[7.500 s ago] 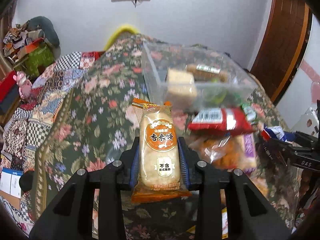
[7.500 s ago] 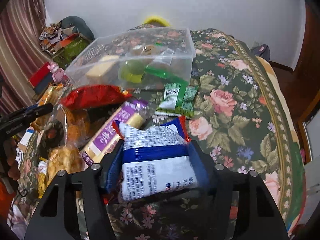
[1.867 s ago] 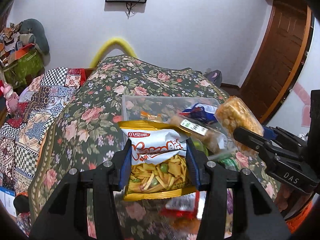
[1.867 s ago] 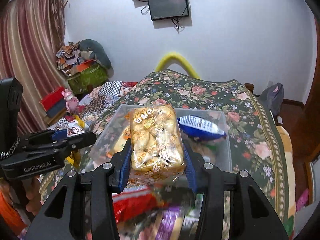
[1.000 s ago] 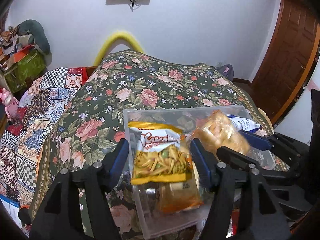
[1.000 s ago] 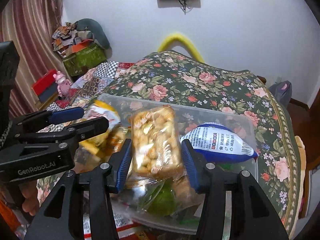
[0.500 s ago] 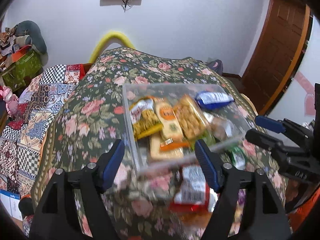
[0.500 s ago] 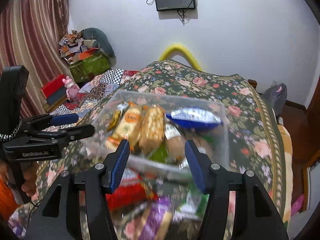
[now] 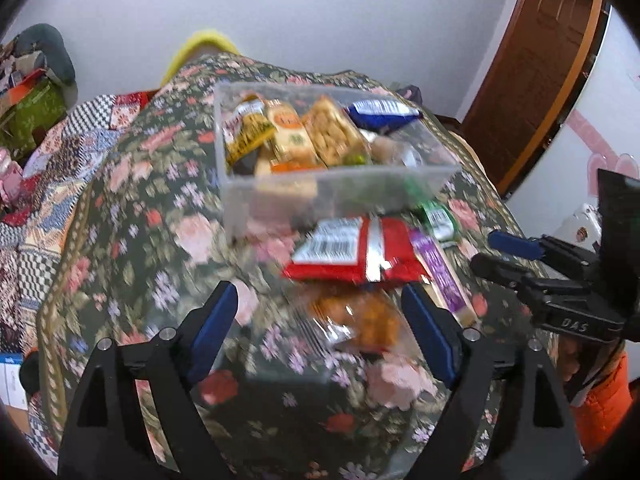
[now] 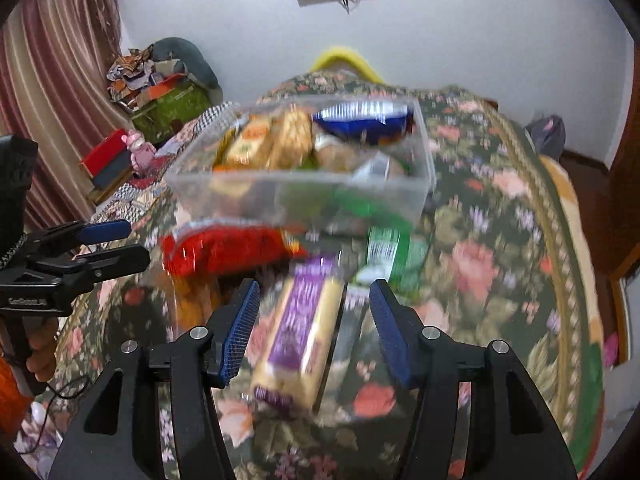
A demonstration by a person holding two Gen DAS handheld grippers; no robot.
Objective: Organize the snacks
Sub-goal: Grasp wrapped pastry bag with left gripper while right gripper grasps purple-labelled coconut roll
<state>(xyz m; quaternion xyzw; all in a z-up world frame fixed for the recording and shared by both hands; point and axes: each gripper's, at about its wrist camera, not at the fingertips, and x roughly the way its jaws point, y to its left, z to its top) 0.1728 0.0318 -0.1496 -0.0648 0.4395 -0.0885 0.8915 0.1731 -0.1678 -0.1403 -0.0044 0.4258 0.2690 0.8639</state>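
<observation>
A clear plastic bin (image 9: 400, 190) (image 10: 416, 196) on the floral cloth holds several snack packs. In front of it lie a red packet (image 9: 360, 254) (image 10: 228, 248), a clear bag of orange snacks (image 9: 360, 320), a purple-labelled biscuit pack (image 10: 300, 328) (image 9: 440, 276) and a green packet (image 10: 390, 254) (image 9: 438, 218). My left gripper (image 9: 316, 328) is open and empty, its jaws either side of the orange snack bag. My right gripper (image 10: 314, 320) is open and empty, over the purple biscuit pack. Both views are motion-blurred.
The floral-covered surface (image 9: 152, 248) falls away at left toward a checked quilt (image 9: 40, 184). A wooden door (image 9: 532, 68) stands at right. Boxes and a pile of clothes (image 10: 160, 84) sit by the curtain. A yellow hoop (image 10: 344, 58) rises behind the bin.
Both grippers have let go of their packs in the bin, pulled back and dropped lower toward the loose snacks in front of it. The bin now sits farther away.
</observation>
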